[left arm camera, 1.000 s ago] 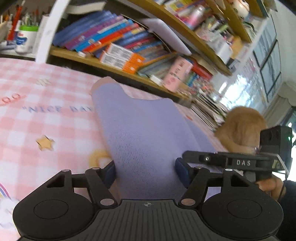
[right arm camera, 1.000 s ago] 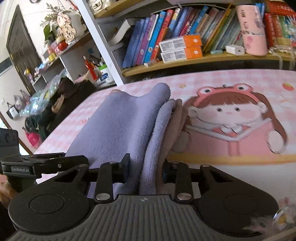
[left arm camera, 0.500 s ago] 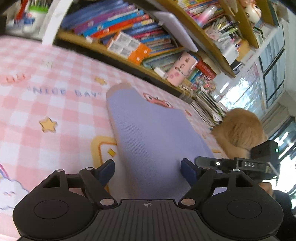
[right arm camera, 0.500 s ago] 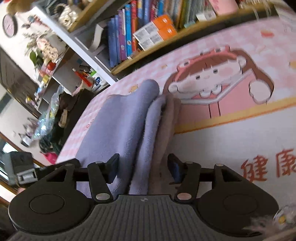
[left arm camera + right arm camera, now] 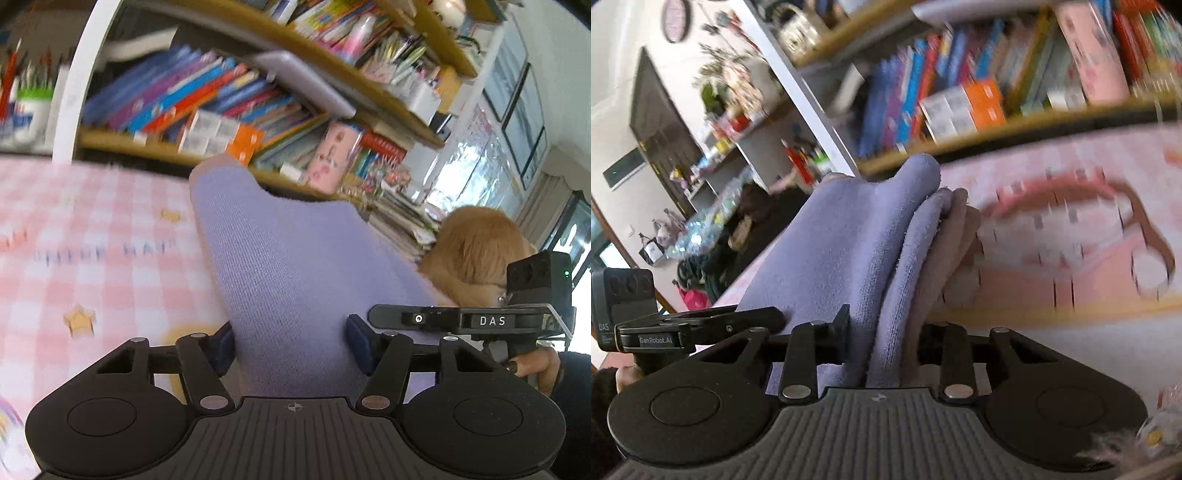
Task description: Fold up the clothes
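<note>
The lavender garment (image 5: pixel 291 280) is lying folded into a long band on the pink checked table cover (image 5: pixel 92 236), its long axis running straight away from both grippers toward the bookshelf (image 5: pixel 229 122) at the far side. The left gripper (image 5: pixel 290 343) is straddling the band's near end, its blue-padded fingers (image 5: pixel 356 345) pressing in on either flank of the cloth, so it is gripping the full width there. The right gripper (image 5: pixel 882 332) is pinching the stacked layers at the band's right edge, fingers drawn close on the bunched folds. Both are holding the same near end, with the right gripper (image 5: pixel 469 319) showing just to the right of the left one, so the coming fold probably means carrying this end forward along that axis toward the far end.
</note>
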